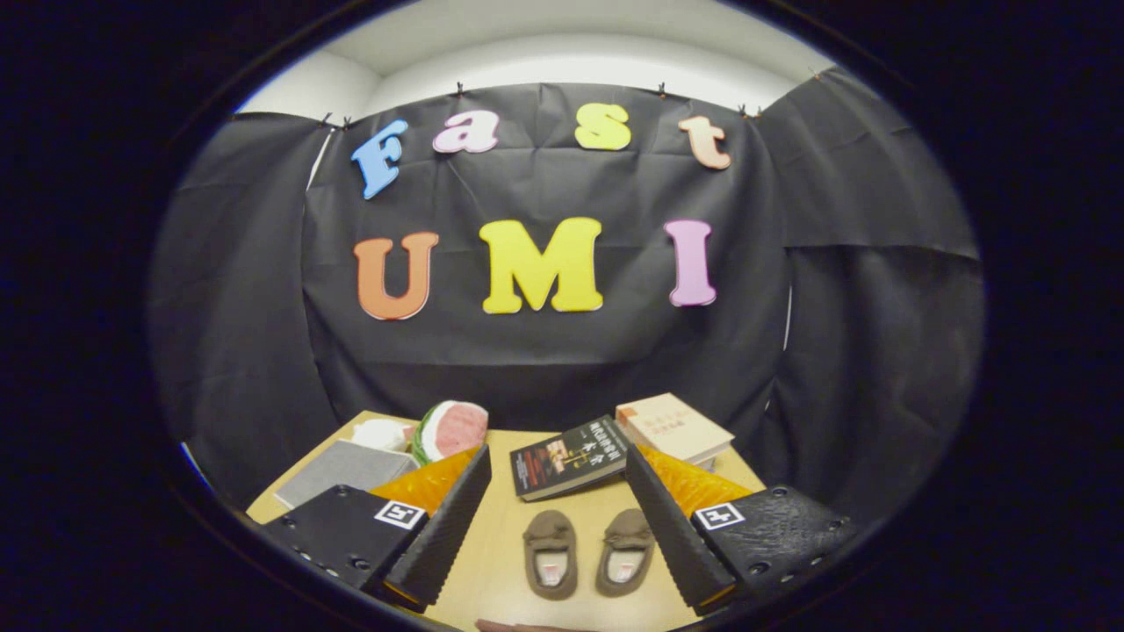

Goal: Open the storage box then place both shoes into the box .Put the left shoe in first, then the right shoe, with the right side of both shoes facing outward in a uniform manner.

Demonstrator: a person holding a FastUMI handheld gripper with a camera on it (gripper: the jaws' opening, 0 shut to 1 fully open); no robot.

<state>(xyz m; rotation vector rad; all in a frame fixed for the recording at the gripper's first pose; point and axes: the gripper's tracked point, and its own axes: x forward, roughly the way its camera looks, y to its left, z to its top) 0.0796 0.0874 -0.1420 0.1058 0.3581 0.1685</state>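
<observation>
The gripper (562, 527) stands open, fingers spread wide and holding nothing; the pair of shoes (588, 553) lies on the table (500, 544) between the fingers, low and just ahead, side by side, toes pointing away, long axes running along the line of reach; both are brown slip-ons with pale insoles showing; no storage box can be identified; two books lie beyond.
</observation>
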